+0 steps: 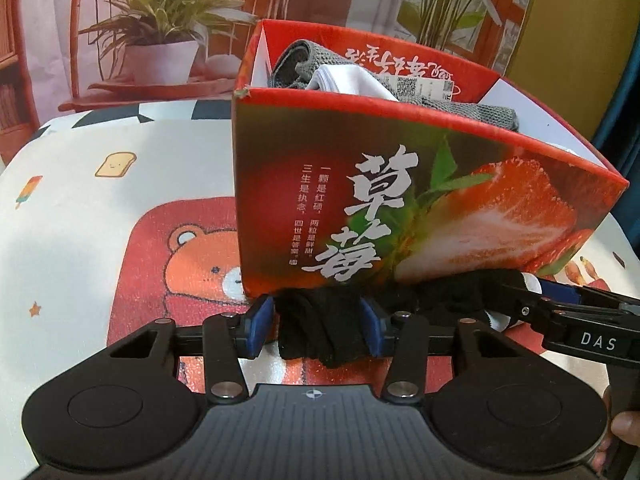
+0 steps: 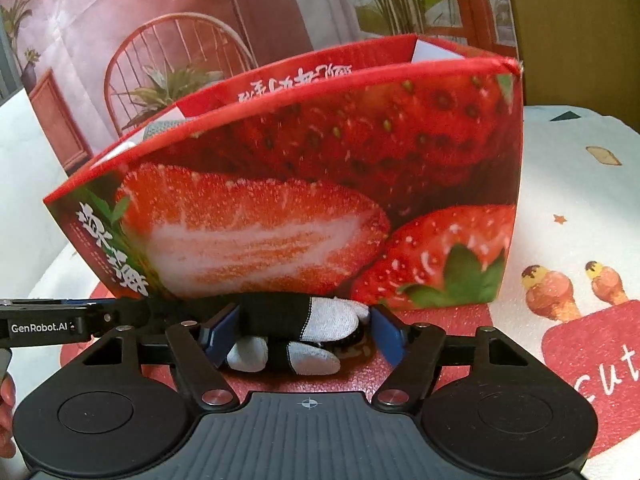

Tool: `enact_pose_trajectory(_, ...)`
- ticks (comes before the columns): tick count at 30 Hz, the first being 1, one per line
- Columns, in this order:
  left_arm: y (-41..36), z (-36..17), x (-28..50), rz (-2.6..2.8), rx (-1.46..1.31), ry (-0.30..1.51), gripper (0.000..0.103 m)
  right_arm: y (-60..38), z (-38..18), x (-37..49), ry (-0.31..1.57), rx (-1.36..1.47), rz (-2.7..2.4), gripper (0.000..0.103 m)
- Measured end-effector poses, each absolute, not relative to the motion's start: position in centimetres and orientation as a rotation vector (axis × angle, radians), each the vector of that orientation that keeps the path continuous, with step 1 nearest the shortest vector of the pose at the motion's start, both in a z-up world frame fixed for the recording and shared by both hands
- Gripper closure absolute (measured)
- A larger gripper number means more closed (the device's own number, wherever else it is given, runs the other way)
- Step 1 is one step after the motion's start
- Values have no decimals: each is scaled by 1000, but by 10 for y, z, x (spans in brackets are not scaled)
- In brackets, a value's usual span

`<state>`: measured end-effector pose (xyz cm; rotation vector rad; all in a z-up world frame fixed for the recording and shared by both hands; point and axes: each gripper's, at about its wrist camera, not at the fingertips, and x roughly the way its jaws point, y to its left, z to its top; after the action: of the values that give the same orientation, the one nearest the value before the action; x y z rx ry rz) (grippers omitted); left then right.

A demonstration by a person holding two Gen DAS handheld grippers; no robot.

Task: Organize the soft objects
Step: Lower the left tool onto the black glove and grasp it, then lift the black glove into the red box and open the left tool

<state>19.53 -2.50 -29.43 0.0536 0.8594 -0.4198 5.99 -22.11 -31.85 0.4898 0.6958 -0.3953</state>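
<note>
Item under handling: long black fabric sock with white-grey toe and heel patches (image 2: 320, 324), lying on the tabletop against the near foot of the box.
Left tongs (image 1: 318, 320): blue pads on either side of the black end of the sock; both pads touch the bunched cloth, so these tongs are grasping it.
Right tongs (image 2: 304, 334): straddling the white-patched end; the left pad touches the cloth, the right pad stands apart from it, so not clamped.
Container: red cardboard box printed with strawberries and white Chinese lettering (image 1: 400, 208), open at the top, standing on the far side of the sock.
Box contents: grey knitted cloth (image 1: 296, 60) and a white fabric piece carrying a paper label (image 1: 352, 80), piled above the rim.
Tabletop: white cloth printed with a red bear panel, toast and ice-cream figures (image 1: 80, 200).
Background: printed backdrop showing a potted plant and a red chair (image 1: 160, 20), beyond the far edge.
Person: fingers visible at the lower right edge of the left wrist view (image 1: 624, 428).
</note>
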Motion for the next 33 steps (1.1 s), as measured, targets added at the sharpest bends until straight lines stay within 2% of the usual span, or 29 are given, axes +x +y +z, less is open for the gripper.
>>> enact_pose_trajectory(5, -24, -295, 193, -433, 33, 863, 66, -218, -318, 64, 715, 456, -385, 37)
enact_pose_trajectory(10, -30, -295, 181, -426, 54, 872, 79, -213, -317, 62, 727, 433, -350, 52)
enact_pose_trajectory(19, -22, -295, 168, -417, -6, 880, 89, -204, -311, 59, 735, 413, -310, 78)
enact_pose_trajectory(22, -19, -294, 162, -419, -25, 879, 90, -204, -307, 57, 735, 415, -307, 83)
enact_pose_trajectory(33, -17, -271, 140, -406, -18, 818, 92, -197, -285, 43, 699, 404, -290, 87)
